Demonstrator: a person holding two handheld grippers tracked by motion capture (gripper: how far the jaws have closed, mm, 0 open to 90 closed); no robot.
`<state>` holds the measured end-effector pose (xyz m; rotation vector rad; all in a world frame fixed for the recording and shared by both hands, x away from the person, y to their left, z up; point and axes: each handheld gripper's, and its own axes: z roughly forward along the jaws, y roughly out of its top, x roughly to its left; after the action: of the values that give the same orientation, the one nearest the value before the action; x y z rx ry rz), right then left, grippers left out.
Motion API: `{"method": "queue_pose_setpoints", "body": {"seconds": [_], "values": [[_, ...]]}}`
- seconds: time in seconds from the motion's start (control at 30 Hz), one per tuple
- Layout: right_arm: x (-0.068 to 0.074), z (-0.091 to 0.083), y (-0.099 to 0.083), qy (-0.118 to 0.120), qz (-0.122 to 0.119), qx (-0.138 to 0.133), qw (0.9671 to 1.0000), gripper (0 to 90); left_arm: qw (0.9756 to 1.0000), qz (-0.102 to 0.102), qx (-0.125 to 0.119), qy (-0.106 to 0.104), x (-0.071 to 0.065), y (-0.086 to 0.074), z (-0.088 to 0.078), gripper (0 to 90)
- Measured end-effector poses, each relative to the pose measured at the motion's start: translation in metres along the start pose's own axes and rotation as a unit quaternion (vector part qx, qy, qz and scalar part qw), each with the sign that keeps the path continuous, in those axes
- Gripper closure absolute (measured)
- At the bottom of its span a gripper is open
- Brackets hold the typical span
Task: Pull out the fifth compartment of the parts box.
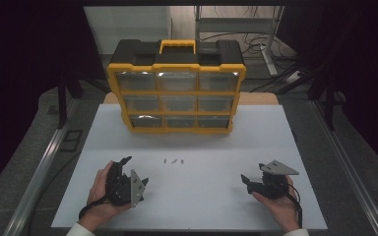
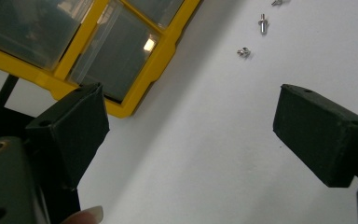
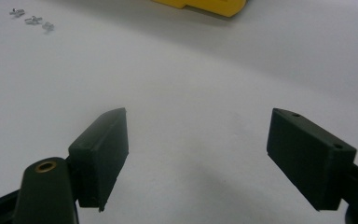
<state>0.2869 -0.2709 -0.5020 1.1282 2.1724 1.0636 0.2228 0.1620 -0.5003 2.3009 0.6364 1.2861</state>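
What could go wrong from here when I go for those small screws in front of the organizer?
1. The screws are tiny and lie close together on the white table; the wide-open left hand-held gripper may nudge or scatter them.
2. They lie flat, so the jaws could slip over them.
3. The organizer stands upright just behind; a reach past the screws might bump it.

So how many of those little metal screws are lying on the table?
3, in a short row on the white table before the yellow organizer: left screw, middle screw, right screw.
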Motion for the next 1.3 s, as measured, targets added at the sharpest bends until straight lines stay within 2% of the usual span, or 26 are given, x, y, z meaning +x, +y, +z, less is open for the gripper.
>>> {"method": "queue_pose_setpoints", "body": {"seconds": [0.37, 0.73, 0.77, 0.93, 1.3], "values": [[0.000, 0.000, 0.000, 0.000, 0.000, 0.001, 1.0000, 21.3, 0.9999, 0.005, -0.010, 0.004, -0.004, 0.002, 0.000, 11.2], [0.000, 0.000, 0.000, -0.001, 0.000, 0.001, 1.0000, 21.3, 0.9995, 0.024, -0.016, 0.012, -0.010, 0.007, 0.000, 11.4], [0.000, 0.000, 0.000, -0.001, 0.001, 0.000, 1.0000, 21.3, 0.9992, 0.032, -0.017, 0.014, -0.011, 0.008, 0.001, 11.4], [0.000, 0.000, 0.000, -0.001, 0.001, 0.001, 1.0000, 21.2, 0.9988, 0.043, -0.019, 0.017, -0.014, 0.011, 0.001, 11.5], [0.000, 0.001, 0.000, -0.002, -0.001, 0.002, 1.0000, 21.3, 0.9979, 0.060, -0.020, 0.014, -0.016, 0.022, 0.004, 11.5]]}}
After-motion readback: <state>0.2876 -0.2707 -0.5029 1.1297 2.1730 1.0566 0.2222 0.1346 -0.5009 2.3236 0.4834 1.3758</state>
